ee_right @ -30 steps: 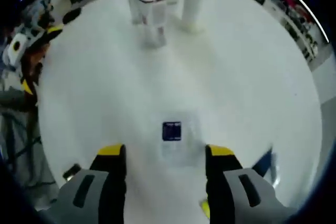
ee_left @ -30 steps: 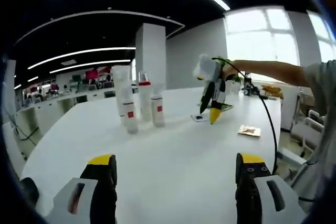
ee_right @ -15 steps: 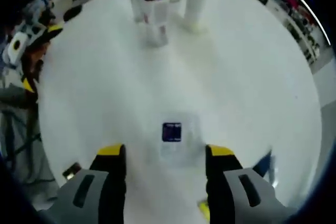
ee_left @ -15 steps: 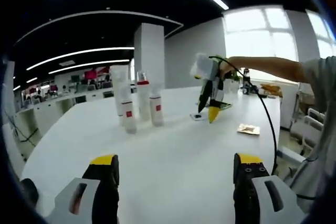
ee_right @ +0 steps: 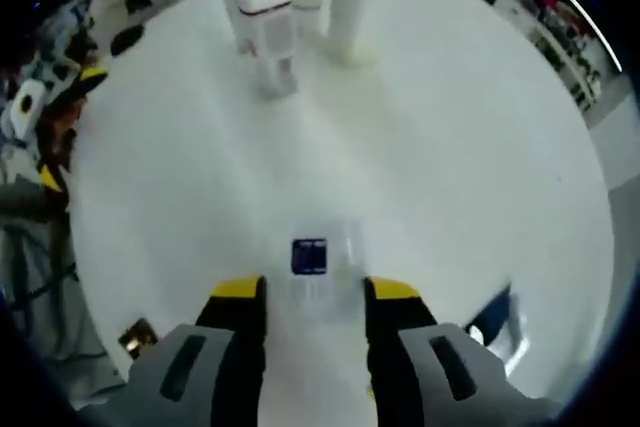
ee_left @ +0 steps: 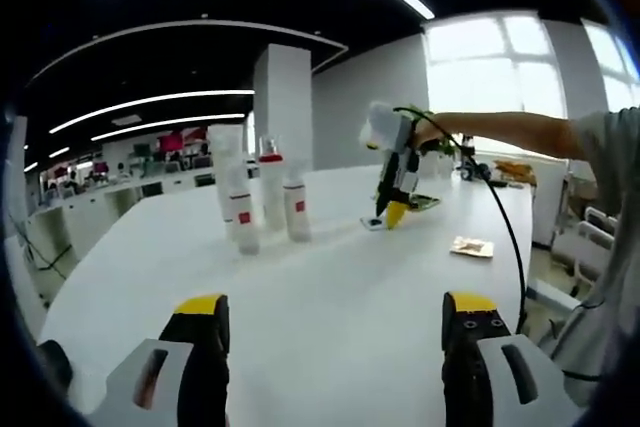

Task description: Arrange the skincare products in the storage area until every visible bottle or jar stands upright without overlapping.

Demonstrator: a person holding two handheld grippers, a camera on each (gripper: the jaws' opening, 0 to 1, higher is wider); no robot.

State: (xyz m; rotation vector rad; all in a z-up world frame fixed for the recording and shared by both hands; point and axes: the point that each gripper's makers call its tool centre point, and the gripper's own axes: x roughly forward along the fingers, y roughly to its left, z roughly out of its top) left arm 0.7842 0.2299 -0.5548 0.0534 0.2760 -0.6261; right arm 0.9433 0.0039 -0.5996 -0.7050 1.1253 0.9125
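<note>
The left gripper (ee_left: pixel 330 319) is hovering low over the white table (ee_left: pixel 330 277) with its yellow-tipped jaws standing wide apart and nothing between them. Ahead of it, toward the far left of the tabletop, four skincare containers are standing upright in a close group: a tall white tube (ee_left: pixel 230 172), a bottle with a red collar (ee_left: pixel 271 187), a short white bottle (ee_left: pixel 246 224) with a red mark, and another white bottle (ee_left: pixel 297 212) with a red label. Further right in the left gripper view, the right gripper (ee_left: pixel 392 212) is pointing steeply down at the table, held by a person's outstretched arm (ee_left: pixel 510 132), with a cable trailing from it. In the right gripper view, the right gripper (ee_right: pixel 312 290) is reaching down with its jaws drawn in fairly close on either side of a small clear jar with a dark blue label (ee_right: pixel 315 267) that is sitting on the table; whether the jaws are touching the jar cannot be told. A small flat brown packet (ee_left: pixel 473 247) is lying on the table well to the right of the jar
</note>
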